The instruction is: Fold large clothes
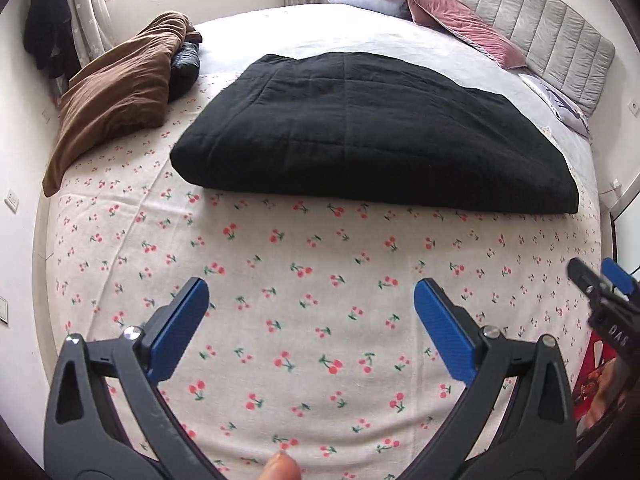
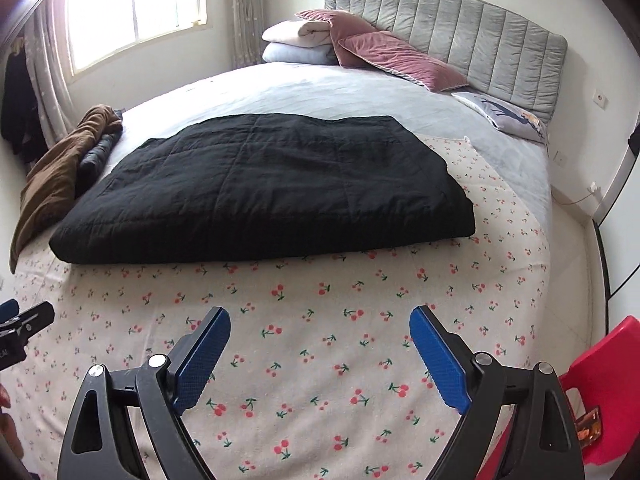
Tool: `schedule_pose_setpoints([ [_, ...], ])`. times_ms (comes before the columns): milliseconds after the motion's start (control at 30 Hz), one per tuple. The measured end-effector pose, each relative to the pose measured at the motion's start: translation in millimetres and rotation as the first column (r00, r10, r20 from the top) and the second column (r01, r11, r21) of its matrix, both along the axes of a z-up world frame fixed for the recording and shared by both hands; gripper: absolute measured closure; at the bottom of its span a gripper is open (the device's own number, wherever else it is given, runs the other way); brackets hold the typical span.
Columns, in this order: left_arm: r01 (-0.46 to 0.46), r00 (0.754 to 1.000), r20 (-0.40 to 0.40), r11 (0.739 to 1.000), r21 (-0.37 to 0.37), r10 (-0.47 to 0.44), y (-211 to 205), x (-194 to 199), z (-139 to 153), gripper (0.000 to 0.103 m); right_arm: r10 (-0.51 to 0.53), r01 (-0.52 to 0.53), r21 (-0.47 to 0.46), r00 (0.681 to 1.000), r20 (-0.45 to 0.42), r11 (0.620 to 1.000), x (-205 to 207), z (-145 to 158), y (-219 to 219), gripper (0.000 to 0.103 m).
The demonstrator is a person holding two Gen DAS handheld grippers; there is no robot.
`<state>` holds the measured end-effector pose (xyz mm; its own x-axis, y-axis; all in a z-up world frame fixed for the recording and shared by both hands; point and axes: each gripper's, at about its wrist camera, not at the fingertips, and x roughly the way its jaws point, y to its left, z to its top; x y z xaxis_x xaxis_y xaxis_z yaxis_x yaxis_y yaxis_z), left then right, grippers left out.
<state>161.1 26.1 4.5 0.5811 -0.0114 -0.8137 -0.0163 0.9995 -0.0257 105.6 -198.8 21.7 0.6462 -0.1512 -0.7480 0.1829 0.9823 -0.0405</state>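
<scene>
A black quilted garment (image 1: 360, 132) (image 2: 260, 184) lies folded into a thick rectangle on the cherry-print sheet (image 1: 312, 240) (image 2: 360, 280) in the middle of the bed. My left gripper (image 1: 312, 286) hangs open over the bare sheet, well short of the garment's near edge, with nothing between its blue pads. My right gripper (image 2: 320, 314) is open too, also back from that edge and empty. Each gripper shows at the side of the other's view: the right one (image 1: 600, 284) at the right edge, the left one (image 2: 28, 320) at the left edge.
A crumpled brown garment (image 1: 116, 92) (image 2: 52, 176) and a dark blue padded item (image 1: 186, 64) lie at the bed's left side. Folded bedding and pink cushions (image 2: 384, 56) rest against the grey headboard (image 2: 460, 28). A red chair (image 2: 608, 380) stands at the right.
</scene>
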Motion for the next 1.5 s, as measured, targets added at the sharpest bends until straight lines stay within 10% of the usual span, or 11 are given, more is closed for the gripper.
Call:
schedule_pose_setpoints([
  [1500,0.002,0.999,0.041,0.999,0.047,-0.004,-24.8,-26.8,-8.3,0.001,0.000,-0.002,-0.038,0.999,-0.033,0.999,-5.6,-21.4,26.2,0.011],
])
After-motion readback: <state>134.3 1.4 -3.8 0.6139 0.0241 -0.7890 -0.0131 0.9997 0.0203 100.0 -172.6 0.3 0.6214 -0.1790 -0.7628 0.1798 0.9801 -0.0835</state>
